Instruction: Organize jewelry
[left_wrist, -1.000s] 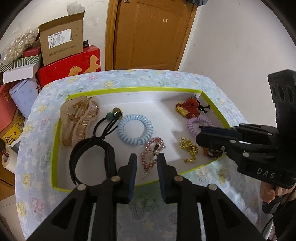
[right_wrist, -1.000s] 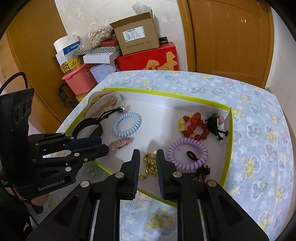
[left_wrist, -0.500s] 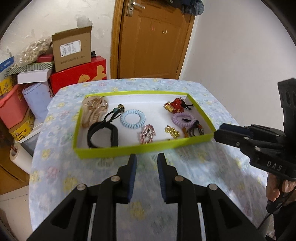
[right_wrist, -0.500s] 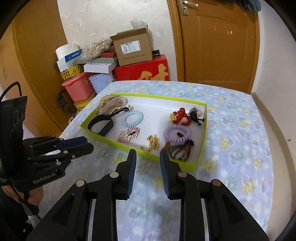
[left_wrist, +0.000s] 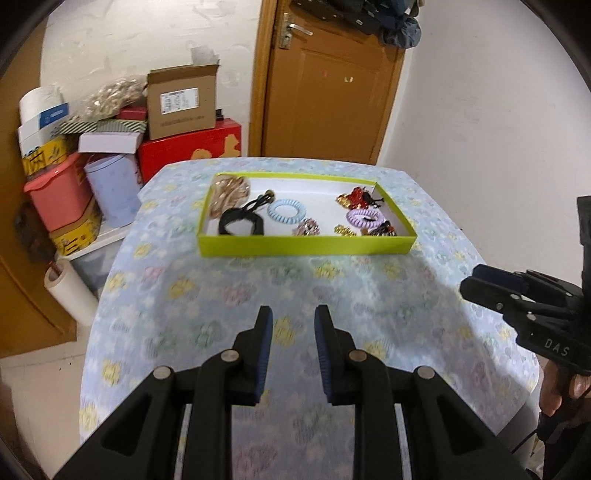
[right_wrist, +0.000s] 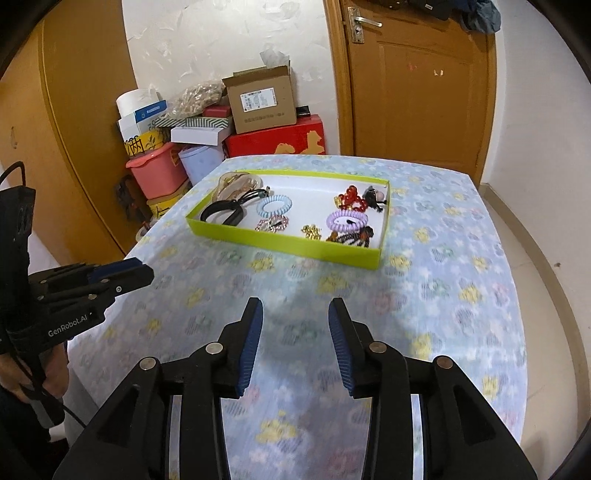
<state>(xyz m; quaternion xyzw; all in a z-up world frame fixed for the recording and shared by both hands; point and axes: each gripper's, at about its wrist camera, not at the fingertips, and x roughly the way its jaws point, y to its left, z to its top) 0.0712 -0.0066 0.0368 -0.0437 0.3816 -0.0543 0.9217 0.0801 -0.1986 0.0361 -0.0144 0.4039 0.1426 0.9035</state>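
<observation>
A lime-green tray (left_wrist: 303, 246) (right_wrist: 280, 246) sits at the far half of the table. Inside lie a beige claw clip (left_wrist: 227, 194), a black hair band (left_wrist: 240, 221), a light-blue spiral tie (left_wrist: 286, 211) (right_wrist: 274, 205), a pink beaded clip (left_wrist: 308, 227), gold beads (right_wrist: 311, 231), a purple spiral tie (left_wrist: 364, 218) (right_wrist: 347, 221) and a red bead bracelet (left_wrist: 352, 195) (right_wrist: 351, 197). My left gripper (left_wrist: 291, 321) is open and empty, well back from the tray above the tablecloth. My right gripper (right_wrist: 295, 314) is open and empty, also back from the tray.
The floral tablecloth (left_wrist: 295, 295) covers the table. Boxes, a pink bin (left_wrist: 59, 192) and a paper roll (left_wrist: 70, 291) stand left of the table. A wooden door (left_wrist: 325, 85) is behind it. The table's right edge drops to the floor (right_wrist: 535, 240).
Both grippers have pulled back and up from over the tray to the near side of the table. The right jaws have opened wider. The tray's contents have not moved.
</observation>
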